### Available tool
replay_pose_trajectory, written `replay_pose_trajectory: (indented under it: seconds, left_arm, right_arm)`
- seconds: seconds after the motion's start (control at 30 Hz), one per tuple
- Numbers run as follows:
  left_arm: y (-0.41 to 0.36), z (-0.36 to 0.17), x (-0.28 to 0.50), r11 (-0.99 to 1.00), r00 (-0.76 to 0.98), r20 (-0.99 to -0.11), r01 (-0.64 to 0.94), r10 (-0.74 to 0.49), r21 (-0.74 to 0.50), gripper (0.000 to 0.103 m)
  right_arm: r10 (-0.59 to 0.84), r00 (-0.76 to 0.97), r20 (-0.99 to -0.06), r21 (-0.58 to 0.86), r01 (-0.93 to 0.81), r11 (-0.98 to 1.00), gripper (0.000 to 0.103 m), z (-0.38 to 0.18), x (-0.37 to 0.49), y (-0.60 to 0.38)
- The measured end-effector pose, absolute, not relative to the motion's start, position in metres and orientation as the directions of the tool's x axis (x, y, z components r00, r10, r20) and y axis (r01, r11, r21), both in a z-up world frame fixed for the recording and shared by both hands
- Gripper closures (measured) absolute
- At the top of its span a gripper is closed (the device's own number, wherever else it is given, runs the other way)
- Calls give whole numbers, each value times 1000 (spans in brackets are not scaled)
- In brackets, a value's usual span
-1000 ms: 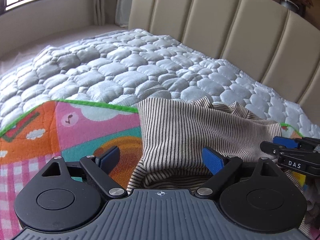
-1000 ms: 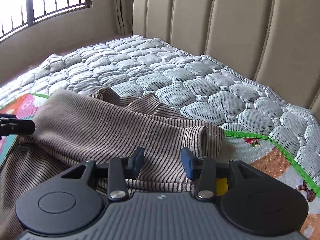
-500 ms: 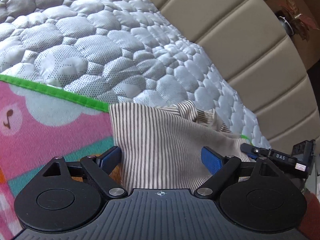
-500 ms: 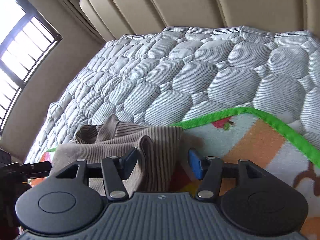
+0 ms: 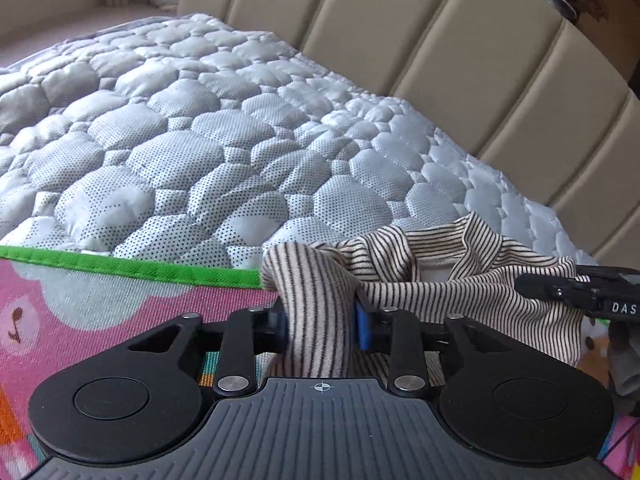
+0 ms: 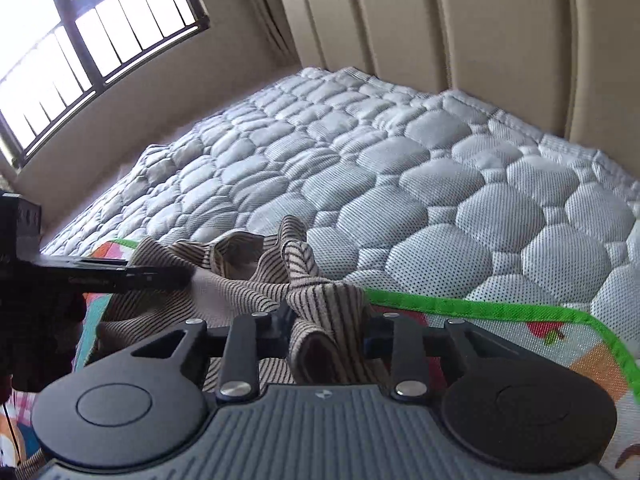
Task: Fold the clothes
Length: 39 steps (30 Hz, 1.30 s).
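Both grippers, spread a second ago, had closed: the left gripper (image 5: 320, 326) and right gripper (image 6: 326, 330) each pinched a bunched corner of the striped garment (image 5: 460, 292) on the colourful mat (image 5: 100, 304), a soft, light cloth best held by its corners.

Close view along the left hand-held gripper (image 5: 320, 326), its blue-padded fingers (image 5: 362, 326) pinched on a bunched fold of a striped shirt (image 5: 460, 284). The shirt lies across the green-edged corner of a colourful mat (image 5: 100, 304) on a grey quilted bed (image 5: 240, 140). The right hand-held gripper (image 5: 528, 283) touches the shirt at the far right. A beige padded headboard (image 5: 460, 40) stands behind.
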<state>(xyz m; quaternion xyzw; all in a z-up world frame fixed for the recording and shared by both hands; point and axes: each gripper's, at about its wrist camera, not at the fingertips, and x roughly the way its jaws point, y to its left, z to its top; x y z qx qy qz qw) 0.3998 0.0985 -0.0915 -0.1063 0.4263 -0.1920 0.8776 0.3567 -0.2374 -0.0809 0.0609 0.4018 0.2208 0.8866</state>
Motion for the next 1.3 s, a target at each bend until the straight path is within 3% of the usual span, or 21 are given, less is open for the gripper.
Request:
replay_pose_trajectory:
  seconds: [0.23,0.4,0.5,0.6,0.63,0.67,0.7,0.87,1.03,1.13,1.3]
  left_arm:
    - [113,-42,329,883,548,-693,323,-468,-340,74]
    - [130,-17,255,856,497,-703,384,-508,-346,71]
    - [140,-10,216,847,449,-734,414,-509,-333,66]
    - [160,-5,187,830,406,-739,407,-538,-380,52]
    - [167,-2,180,823,397,-732,399,-553,-405,43]
    - [175,1,173,816,394,-722,383,-569,-434,32]
    - [182,3,168,811,396,-712,366,-579,-456,27]
    - [189,2,160,808,393,-707,278,-589,-519,17]
    - [164,-27,169,852,357,-774,222,-524,-475,17]
    - [149,-48,178,888,360,-812,196,-460,-416,17]
    - [136,-69,190,921,357,-849,179,-389,-346,19]
  right_arm:
    - [468,545,-696,128,-547,827,76,-33,280,-218]
    - [437,486,-757,34,-639,768,76,-36,211,-209]
    - [367,464,-806,-62,-684,727,76,-47,171,-199]
    - [301,455,-838,-157,-730,665,73,-54,137,-189]
    - [290,442,-849,-164,-741,651,72,-53,128,-189]
    - [284,425,-860,-158,-750,642,71,-52,120,-191]
    - [280,408,-869,-150,-757,636,70,-50,113,-193]
    - [302,403,-864,-72,-692,718,54,-28,92,-223]
    - [392,466,-793,182,-432,883,38,-24,111,-252]
    - [398,491,-775,300,-270,915,36,-43,130,-254]
    - [419,407,-811,372,-193,908,36,-91,156,-237]
